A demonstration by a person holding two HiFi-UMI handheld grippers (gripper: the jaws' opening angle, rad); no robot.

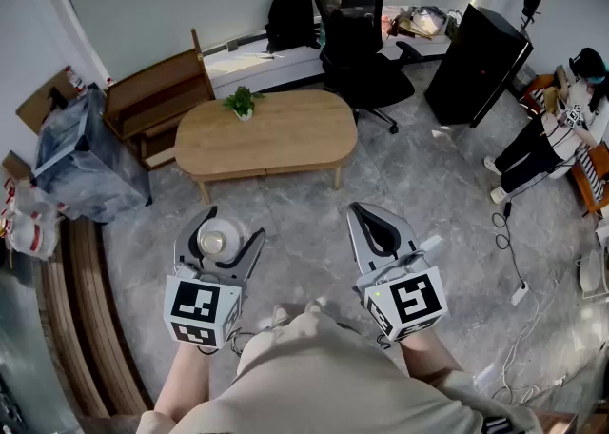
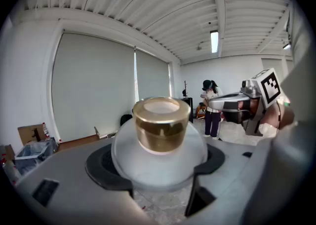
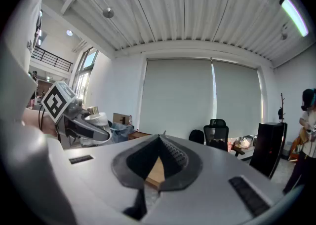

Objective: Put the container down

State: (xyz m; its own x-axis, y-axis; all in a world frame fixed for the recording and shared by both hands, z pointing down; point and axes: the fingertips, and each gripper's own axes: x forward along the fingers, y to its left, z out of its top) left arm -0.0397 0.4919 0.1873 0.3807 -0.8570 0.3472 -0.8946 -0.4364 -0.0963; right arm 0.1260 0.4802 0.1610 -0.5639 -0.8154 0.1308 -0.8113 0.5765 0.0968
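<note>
A round frosted-white container [image 1: 219, 238] with a gold cap [image 2: 161, 124] sits between the jaws of my left gripper [image 1: 228, 230], which is shut on it and holds it above the grey floor. In the left gripper view the container's white body [image 2: 160, 162] fills the gap between the dark pads [image 2: 104, 168]. My right gripper [image 1: 367, 215] hovers beside it at the same height, jaws shut with nothing between them; its tips [image 3: 160, 144] meet in a point. Each gripper shows in the other's view: the right gripper [image 2: 232, 101] and the left gripper [image 3: 85, 121].
An oval wooden table [image 1: 276, 137] with a small potted plant [image 1: 243, 102] stands ahead. Behind it are a black office chair [image 1: 360, 37], a black cabinet [image 1: 478, 63] and a wooden shelf [image 1: 157, 99]. A blue bag [image 1: 81, 161] lies left; a person [image 1: 561, 132] sits right.
</note>
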